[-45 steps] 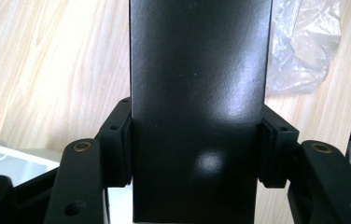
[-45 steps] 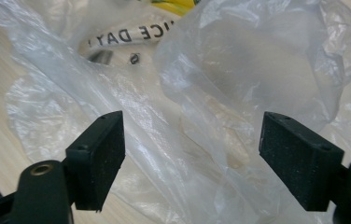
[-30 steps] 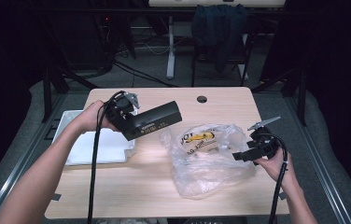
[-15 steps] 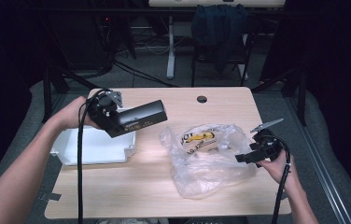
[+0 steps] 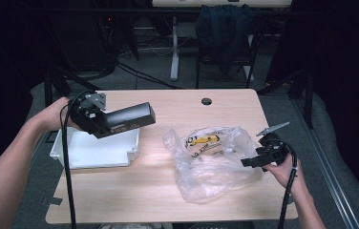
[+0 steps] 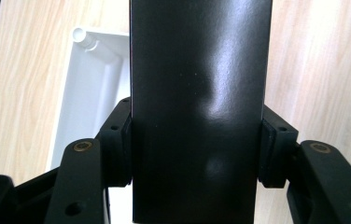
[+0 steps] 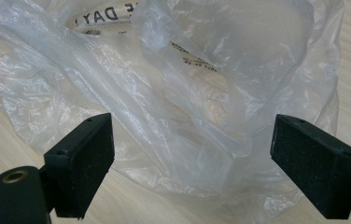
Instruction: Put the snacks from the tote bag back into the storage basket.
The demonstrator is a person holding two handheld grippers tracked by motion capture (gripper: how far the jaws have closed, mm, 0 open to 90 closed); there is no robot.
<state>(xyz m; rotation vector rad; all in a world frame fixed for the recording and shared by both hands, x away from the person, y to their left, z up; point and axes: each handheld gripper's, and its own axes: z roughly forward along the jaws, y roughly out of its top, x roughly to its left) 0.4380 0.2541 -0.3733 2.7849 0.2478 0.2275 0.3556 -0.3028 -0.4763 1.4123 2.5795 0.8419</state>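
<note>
1. Black box (image 5: 126,120): long, glossy, clamped at one end between the pads of the left gripper (image 6: 196,144); held level in the air above the white tray (image 5: 102,151) at the table's left.
2. Step in hand, by judgement: carrying the box; setting it down calls for a lowering over the tray and an easing of the jaws.
3. Clear plastic bag (image 5: 213,160): crumpled, lying flat on the table, centre-right.
4. Right gripper (image 7: 192,158): jaws spread wide, nothing between the pads; poised just beside the bag's right edge.
</note>
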